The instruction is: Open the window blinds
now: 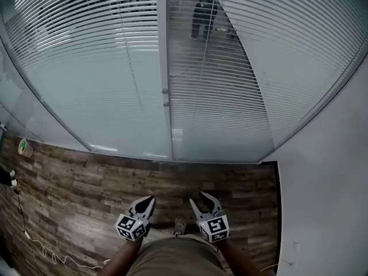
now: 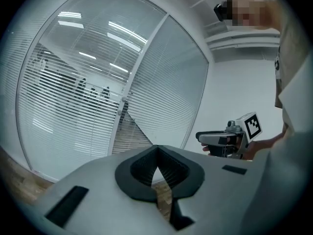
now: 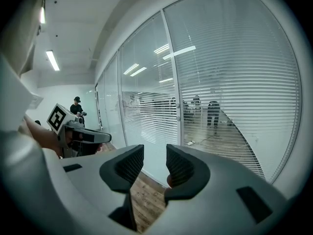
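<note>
While looking down from the head, meets the blinds straight ahead, hung full length behind a glass wall and reaching down to its bottom rail at the wood floor. Starts with the left panel: pale slats set close together, almost blank low down, with thin dark lines showing through higher up. Crosses a slim upright post with two small fittings at mid height. Finds in the right panel a wedge beside the post with gaps between the slats wide enough to show a room beyond and a person standing in it; right of a slanting line, only pale shut slats.

Shows both tools low and near the body, well apart from the glass. Shows the left gripper clenched, pads pressed together at the tips, grasping nothing and touching nothing. Shows the right gripper released, fingers parted with only floor between them, holding nothing.

Offers bare boards between the grippers and the glass. Marks at the far left a thin cable trailing over the floor and a small round thing at the foot of the glass. Ends at the right in a white wall, meeting the glass at a corner and standing near the right gripper.
</note>
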Tool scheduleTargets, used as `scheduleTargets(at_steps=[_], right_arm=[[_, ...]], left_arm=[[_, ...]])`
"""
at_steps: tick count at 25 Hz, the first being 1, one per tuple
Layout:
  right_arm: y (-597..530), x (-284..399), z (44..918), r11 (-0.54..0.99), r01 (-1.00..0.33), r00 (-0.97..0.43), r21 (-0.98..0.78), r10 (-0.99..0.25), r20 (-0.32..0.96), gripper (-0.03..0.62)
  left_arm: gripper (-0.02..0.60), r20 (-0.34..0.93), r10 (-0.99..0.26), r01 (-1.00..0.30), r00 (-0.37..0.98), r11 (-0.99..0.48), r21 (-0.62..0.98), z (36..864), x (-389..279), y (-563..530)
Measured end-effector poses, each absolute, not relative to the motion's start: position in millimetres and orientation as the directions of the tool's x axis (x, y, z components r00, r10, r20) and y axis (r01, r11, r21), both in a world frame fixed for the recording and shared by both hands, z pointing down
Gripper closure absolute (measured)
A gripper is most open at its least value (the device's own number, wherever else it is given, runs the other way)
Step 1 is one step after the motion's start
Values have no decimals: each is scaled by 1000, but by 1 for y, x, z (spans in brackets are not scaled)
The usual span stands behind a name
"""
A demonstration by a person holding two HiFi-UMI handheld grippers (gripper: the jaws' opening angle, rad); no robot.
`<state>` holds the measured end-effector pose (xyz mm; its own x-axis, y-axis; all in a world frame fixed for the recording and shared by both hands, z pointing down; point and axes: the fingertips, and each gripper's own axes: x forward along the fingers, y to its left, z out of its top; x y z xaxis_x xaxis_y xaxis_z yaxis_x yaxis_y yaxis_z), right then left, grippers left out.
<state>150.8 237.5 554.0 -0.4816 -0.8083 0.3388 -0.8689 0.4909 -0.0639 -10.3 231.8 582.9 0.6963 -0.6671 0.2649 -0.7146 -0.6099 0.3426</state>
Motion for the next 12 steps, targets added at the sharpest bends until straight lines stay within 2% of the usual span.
scheduleTargets(at_steps=[12], right_arm=[[233, 164, 564, 422, -902, -428, -93, -843, 326, 450]], left_arm=[[568, 263, -629, -680, 731, -641, 356, 593, 7, 209]])
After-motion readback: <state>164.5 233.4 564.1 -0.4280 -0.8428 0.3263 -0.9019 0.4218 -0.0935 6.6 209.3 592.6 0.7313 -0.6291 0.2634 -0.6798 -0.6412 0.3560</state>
